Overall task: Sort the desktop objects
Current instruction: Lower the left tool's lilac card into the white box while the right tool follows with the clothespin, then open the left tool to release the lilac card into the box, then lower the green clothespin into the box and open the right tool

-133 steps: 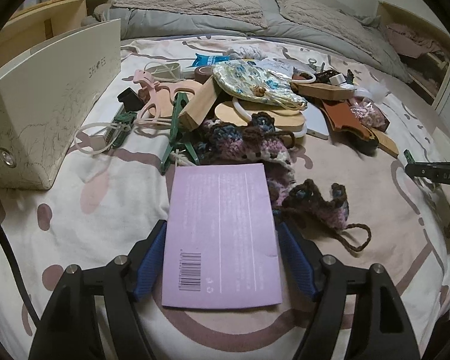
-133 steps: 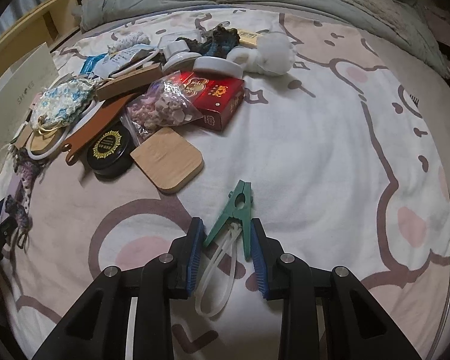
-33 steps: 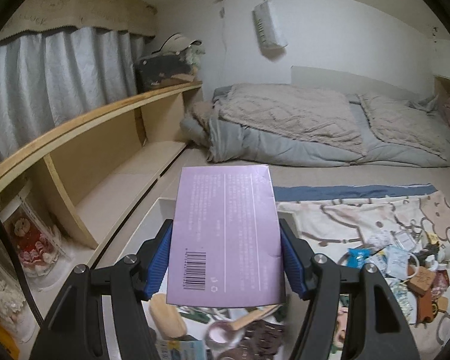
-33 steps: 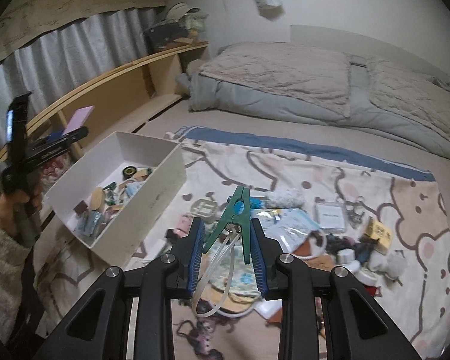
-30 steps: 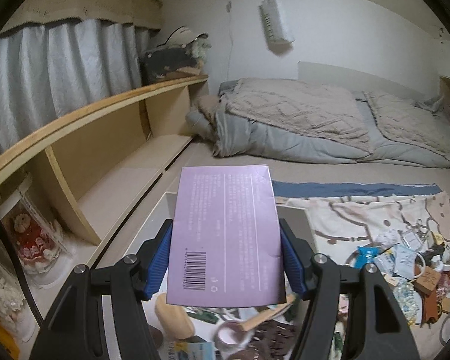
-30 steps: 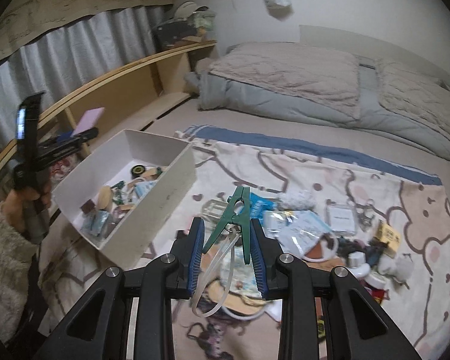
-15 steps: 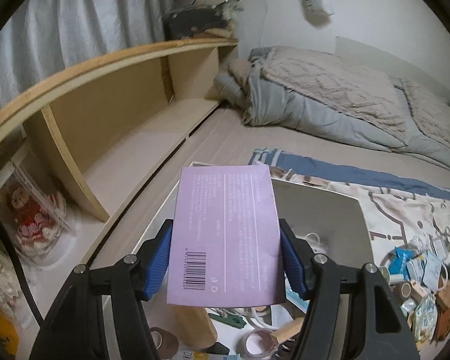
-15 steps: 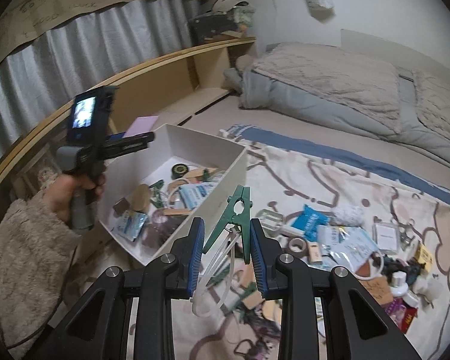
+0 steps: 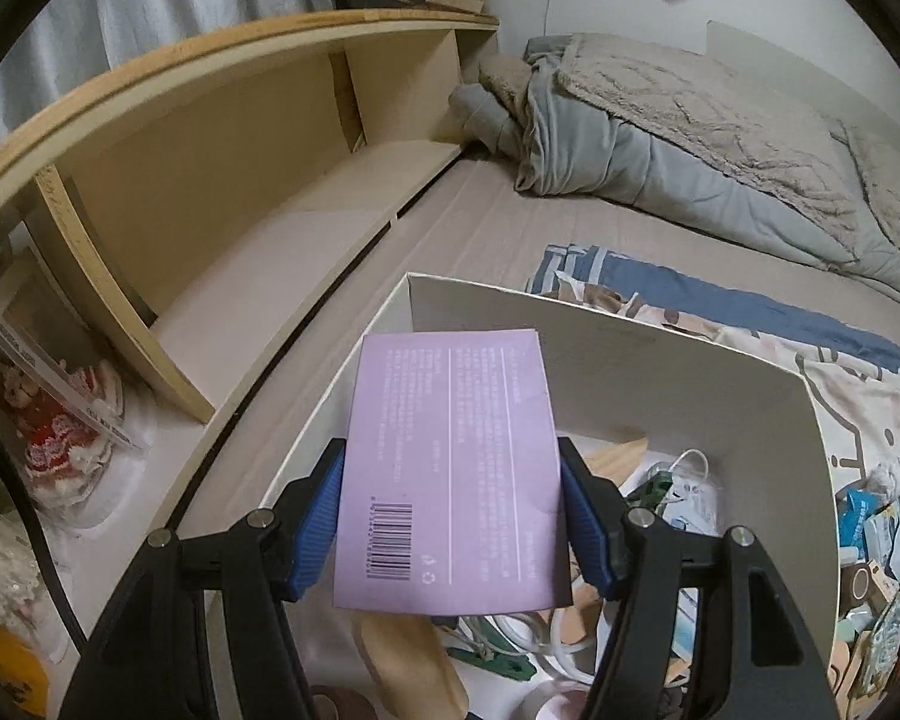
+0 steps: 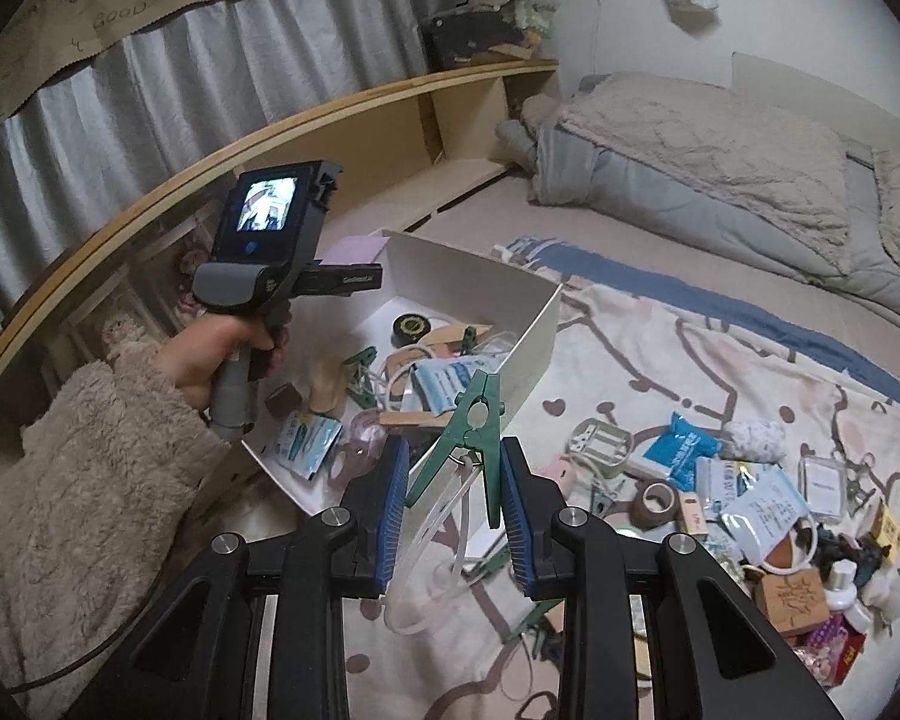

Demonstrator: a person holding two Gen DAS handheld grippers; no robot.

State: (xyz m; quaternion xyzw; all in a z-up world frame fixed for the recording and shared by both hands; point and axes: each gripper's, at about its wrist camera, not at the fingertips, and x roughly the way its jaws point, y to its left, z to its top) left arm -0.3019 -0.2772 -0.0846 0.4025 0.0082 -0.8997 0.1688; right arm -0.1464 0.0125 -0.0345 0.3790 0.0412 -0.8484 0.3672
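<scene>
1. Left wrist view: left gripper pinching a purple card by its long edges, held over the near end of the white box. Thin, light, bendy; best kept gripped low by the edges. Box already crowded with clips, cords and packets below.

2. Right wrist view: right gripper clamped on a green clothespin by its legs, near the box wall. Stiff, light, springy. Left hand beside the box; loose clutter on the blanket.
</scene>
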